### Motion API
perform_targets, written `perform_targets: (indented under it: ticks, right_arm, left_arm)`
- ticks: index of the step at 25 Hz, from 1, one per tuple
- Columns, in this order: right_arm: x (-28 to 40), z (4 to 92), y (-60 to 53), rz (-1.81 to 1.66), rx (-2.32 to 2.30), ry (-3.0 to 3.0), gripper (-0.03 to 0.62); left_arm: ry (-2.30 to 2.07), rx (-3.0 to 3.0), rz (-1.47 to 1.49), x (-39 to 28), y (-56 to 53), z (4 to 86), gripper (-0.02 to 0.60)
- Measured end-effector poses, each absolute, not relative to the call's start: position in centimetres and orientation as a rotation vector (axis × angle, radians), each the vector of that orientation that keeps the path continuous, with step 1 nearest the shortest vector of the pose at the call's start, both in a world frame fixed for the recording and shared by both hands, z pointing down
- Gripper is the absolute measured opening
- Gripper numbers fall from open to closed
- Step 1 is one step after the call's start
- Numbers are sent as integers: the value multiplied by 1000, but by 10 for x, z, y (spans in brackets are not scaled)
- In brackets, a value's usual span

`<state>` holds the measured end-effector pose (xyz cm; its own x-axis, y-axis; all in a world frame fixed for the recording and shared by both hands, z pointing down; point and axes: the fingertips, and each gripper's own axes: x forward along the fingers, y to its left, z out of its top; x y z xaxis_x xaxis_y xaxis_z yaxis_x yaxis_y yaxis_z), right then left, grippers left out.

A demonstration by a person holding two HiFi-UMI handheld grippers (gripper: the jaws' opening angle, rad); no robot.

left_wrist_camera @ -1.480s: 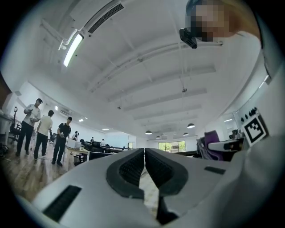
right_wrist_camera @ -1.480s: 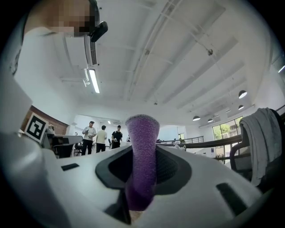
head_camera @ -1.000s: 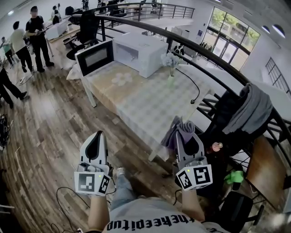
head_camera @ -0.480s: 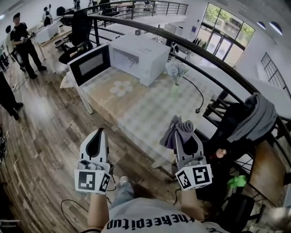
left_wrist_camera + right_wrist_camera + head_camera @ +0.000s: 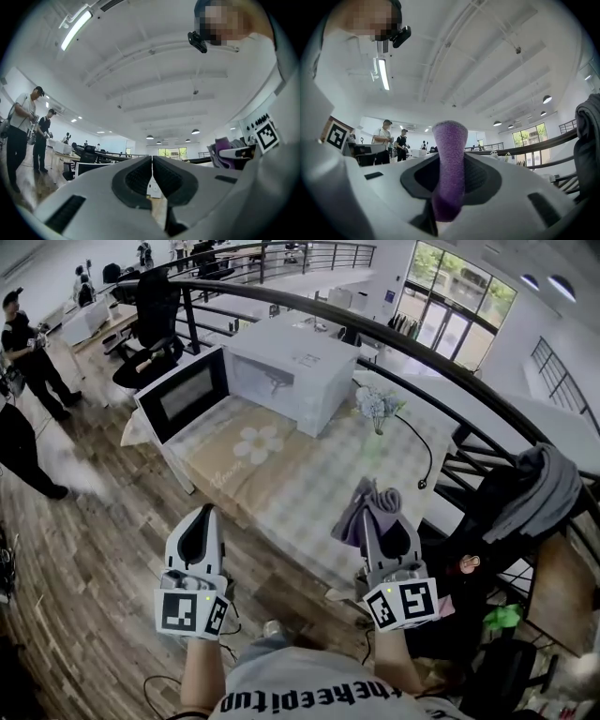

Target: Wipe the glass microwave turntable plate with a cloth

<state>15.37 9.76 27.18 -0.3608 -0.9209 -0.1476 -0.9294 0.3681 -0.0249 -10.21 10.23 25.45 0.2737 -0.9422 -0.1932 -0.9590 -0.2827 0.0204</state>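
A white microwave (image 5: 281,369) with its dark-windowed door (image 5: 183,395) swung open stands on the far end of a checked table (image 5: 309,474). I cannot make out the glass turntable plate inside it. My right gripper (image 5: 377,512) is shut on a purple cloth (image 5: 366,504), which fills the gap between the jaws as the purple cloth (image 5: 449,164) in the right gripper view. My left gripper (image 5: 199,521) hangs shut and empty over the wooden floor, short of the table's near edge. Both grippers tilt upward, toward the ceiling.
A small vase of flowers (image 5: 377,407) and a black cable (image 5: 427,460) lie on the table right of the microwave. A black railing (image 5: 450,381) runs behind it. Grey clothing (image 5: 544,488) hangs over a rack at the right. A person (image 5: 23,348) stands far left.
The table and microwave have drawn nearer and lower in the head view as I walk forward. Both grippers keep their places and states.
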Motion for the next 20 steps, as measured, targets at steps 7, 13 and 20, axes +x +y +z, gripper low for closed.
perform_targets:
  ticks: [7, 13, 20]
  right_arm:
    - [129, 276, 70, 110, -1748, 2450, 108]
    - [116, 284, 59, 92, -1793, 2460, 108]
    - [113, 300, 38, 23, -1830, 2469, 108]
  left_arm:
    - [1767, -2456, 249, -131, 67, 259, 11]
    - [1771, -2503, 244, -148, 49, 275, 11]
    - [1770, -2565, 236, -150, 28, 296, 11]
